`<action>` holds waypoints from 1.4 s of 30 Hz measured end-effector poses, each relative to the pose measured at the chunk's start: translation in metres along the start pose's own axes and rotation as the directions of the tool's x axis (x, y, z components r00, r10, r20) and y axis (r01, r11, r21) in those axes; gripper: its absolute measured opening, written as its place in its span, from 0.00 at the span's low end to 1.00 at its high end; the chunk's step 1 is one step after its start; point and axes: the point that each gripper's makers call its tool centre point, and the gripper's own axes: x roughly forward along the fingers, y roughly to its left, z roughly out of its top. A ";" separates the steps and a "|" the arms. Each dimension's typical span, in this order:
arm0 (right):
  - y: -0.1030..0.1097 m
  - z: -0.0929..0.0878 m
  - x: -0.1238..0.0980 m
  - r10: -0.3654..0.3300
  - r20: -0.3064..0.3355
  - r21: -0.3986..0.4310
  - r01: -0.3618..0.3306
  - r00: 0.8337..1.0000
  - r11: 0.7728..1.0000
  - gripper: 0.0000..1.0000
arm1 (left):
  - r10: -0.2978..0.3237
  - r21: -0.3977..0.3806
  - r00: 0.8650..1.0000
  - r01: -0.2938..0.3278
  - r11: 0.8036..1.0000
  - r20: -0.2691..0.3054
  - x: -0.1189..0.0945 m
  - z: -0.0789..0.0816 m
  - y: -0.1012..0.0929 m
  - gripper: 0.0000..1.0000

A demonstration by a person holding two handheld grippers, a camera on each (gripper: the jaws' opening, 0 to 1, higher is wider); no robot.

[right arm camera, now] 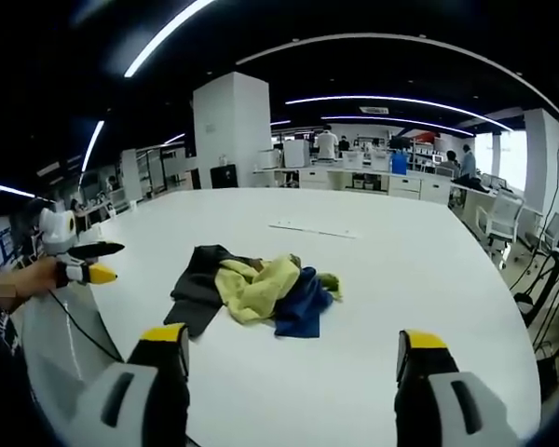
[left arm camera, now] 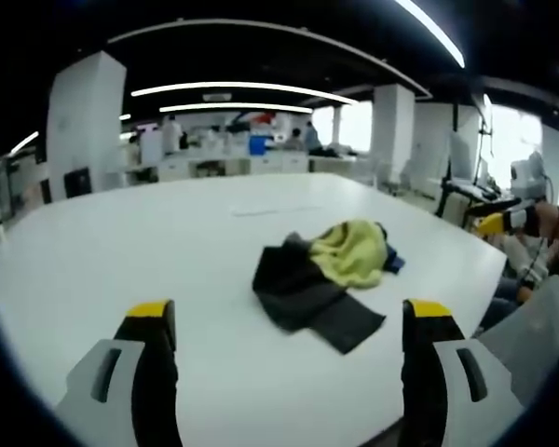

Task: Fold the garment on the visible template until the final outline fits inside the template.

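Left gripper view and right gripper view: the left gripper (left arm camera: 284, 321) and right gripper (right arm camera: 293, 349) are held agape and empty, short of the crumpled garment pile (left arm camera: 326, 270) on the white table (left arm camera: 121, 251), presumably for the approach.

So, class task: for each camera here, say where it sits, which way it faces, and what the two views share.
Left gripper view: rides the left gripper, looks across the white table at the clothes pile; own open jaws low, right gripper at the right edge.
Right gripper view: rides the right gripper, faces the pile from the other side; own open jaws low, left gripper at the left edge.
Shared: the table, the pile, the office behind.
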 end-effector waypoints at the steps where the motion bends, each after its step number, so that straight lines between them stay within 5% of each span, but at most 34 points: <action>1: 0.000 0.000 0.000 0.000 0.001 0.001 0.000 1.000 1.000 0.93 | -0.001 0.003 1.000 0.001 1.000 -0.004 0.001 -0.001 0.001 0.97; 29: -0.013 0.017 0.003 0.007 0.048 0.009 -0.008 0.999 1.000 0.85 | -0.010 -0.038 1.000 0.010 0.999 -0.001 0.001 0.019 -0.008 0.93; 42: -0.016 0.026 0.044 0.072 0.020 0.045 -0.073 0.997 0.996 0.68 | -0.062 0.017 0.998 0.062 0.998 -0.001 0.035 0.041 -0.022 0.84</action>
